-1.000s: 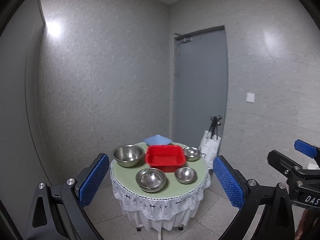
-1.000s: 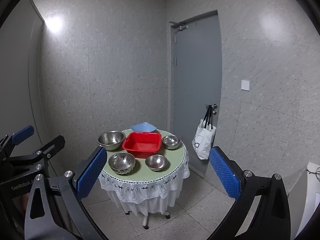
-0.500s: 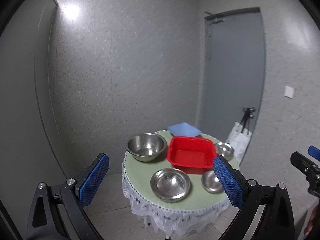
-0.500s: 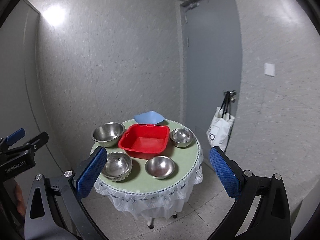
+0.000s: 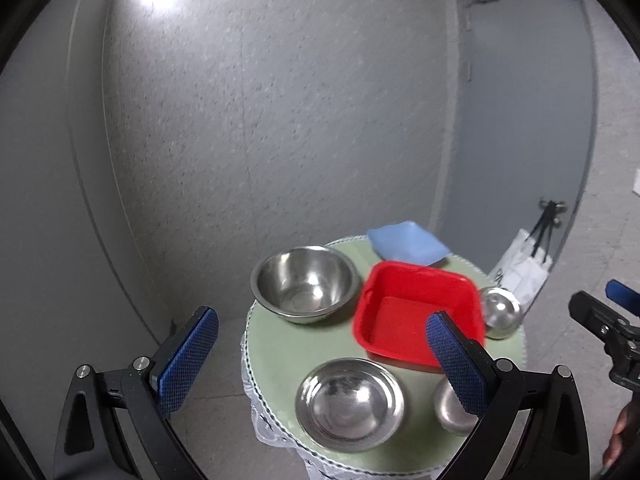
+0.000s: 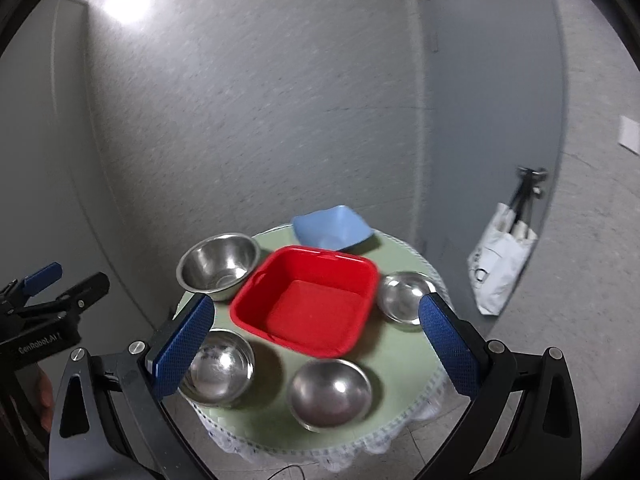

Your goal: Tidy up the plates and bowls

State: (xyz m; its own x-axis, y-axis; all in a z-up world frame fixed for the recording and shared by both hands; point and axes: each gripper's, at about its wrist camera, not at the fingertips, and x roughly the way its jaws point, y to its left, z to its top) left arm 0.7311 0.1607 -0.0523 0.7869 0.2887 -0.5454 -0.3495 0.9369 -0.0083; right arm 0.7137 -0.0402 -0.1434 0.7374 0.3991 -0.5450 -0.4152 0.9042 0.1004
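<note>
Nothing looks sorted yet: both the left gripper [image 5: 320, 354] and right gripper [image 6: 316, 344] hang spread and empty, with four steel bowls [image 6: 218, 266], the red basin [image 6: 308, 300] and blue plate [image 6: 332, 228] lying separately on the desk [image 6: 400, 364] ahead.

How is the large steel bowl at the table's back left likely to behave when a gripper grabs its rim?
The large steel bowl looks rigid and thin-walled, so probably light for its size. Its polished, reflective surface suggests the pads may slip. Its rounded underside could let it rock or slide on the green table cover if pushed.
</note>
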